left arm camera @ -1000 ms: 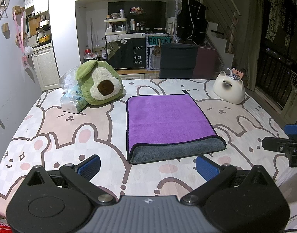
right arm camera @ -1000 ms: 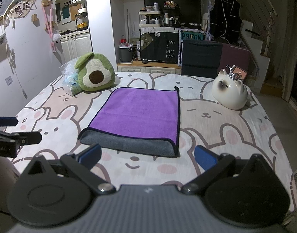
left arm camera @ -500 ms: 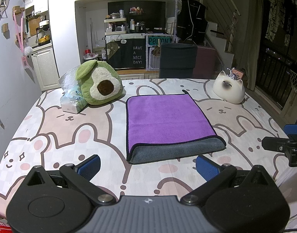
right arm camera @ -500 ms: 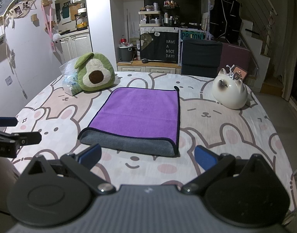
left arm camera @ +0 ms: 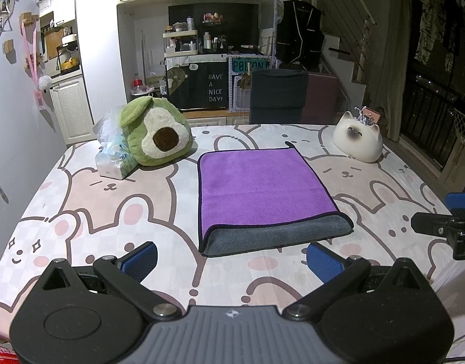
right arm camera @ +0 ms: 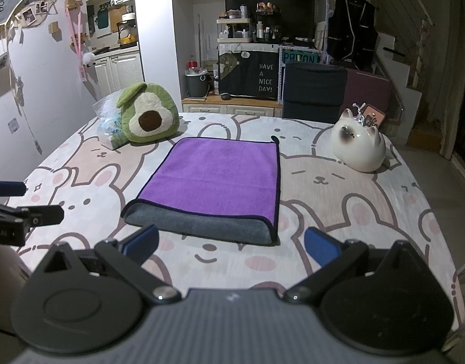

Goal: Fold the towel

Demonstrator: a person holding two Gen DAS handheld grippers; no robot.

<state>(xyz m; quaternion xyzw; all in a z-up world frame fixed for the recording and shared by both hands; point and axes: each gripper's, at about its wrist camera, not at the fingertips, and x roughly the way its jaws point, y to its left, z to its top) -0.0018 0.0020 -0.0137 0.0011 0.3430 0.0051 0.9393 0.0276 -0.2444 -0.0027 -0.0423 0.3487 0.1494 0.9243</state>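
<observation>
A purple towel (left arm camera: 259, 185) with a grey underside lies folded flat in the middle of the table, its rounded grey fold toward me; it also shows in the right wrist view (right arm camera: 214, 182). My left gripper (left arm camera: 232, 259) is open and empty, just short of the towel's near edge. My right gripper (right arm camera: 231, 242) is open and empty, also just in front of the fold. Each gripper shows at the edge of the other's view: the right one (left arm camera: 445, 224) and the left one (right arm camera: 20, 209).
The table (left arm camera: 111, 212) wears a bunny-print cloth. An avocado plush (left arm camera: 155, 135) and a plastic-wrapped pack (left arm camera: 112, 159) sit at the far left, a white cat figure (left arm camera: 358, 141) at the far right. A dark chair (left arm camera: 278, 95) stands behind the table.
</observation>
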